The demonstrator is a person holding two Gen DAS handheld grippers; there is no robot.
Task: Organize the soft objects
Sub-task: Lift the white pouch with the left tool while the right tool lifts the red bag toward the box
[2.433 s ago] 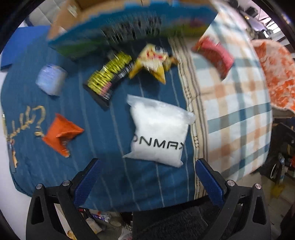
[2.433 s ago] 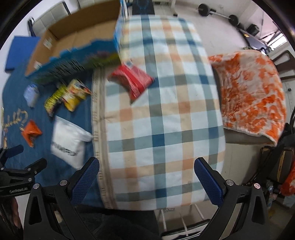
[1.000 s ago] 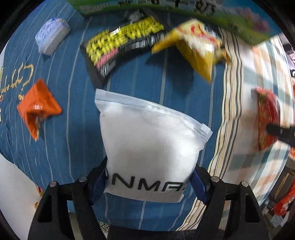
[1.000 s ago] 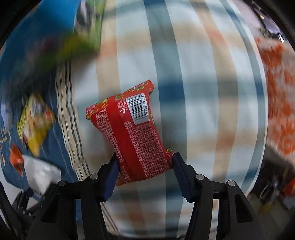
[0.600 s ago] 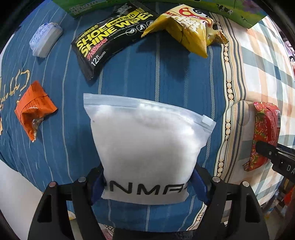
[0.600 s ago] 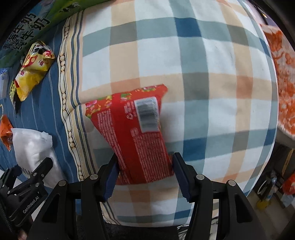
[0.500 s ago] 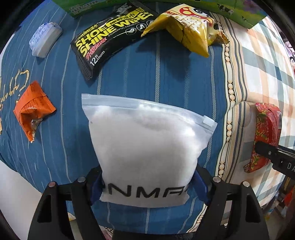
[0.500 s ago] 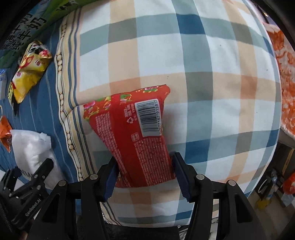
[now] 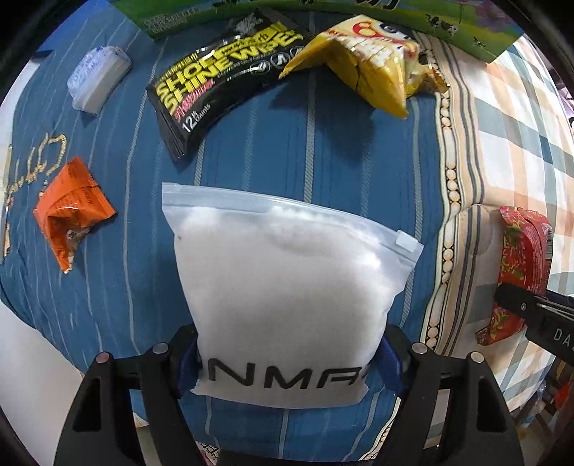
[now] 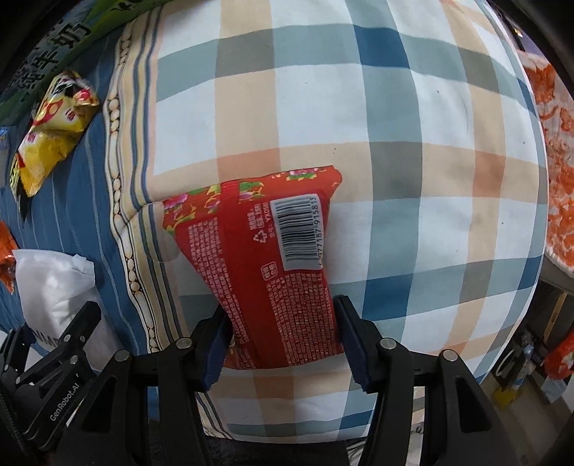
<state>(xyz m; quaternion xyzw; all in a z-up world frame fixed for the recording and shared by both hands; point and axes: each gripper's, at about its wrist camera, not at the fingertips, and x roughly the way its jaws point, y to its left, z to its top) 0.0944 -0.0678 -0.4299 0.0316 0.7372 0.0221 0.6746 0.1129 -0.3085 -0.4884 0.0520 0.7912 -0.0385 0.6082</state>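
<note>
A: What is seen, largest first?

B: The blue striped cloth and checked cloth are spread over the bench. The white zip bag is clamped at its lower end by the left gripper, at six o'clock in the left view. The red packet is pinched likewise by the right gripper.

A: What has changed?

B: A moment ago both pairs of fingers were wide apart above the bench; now each is closed on its item, and the checked cloth is bunched beside the packet.

A: And the rest?

B: The black wipes pack at eleven o'clock, yellow snack bag at one, orange packet at nine. Both grasps seem secured; lifting toward the green box at twelve is probably next.
</note>
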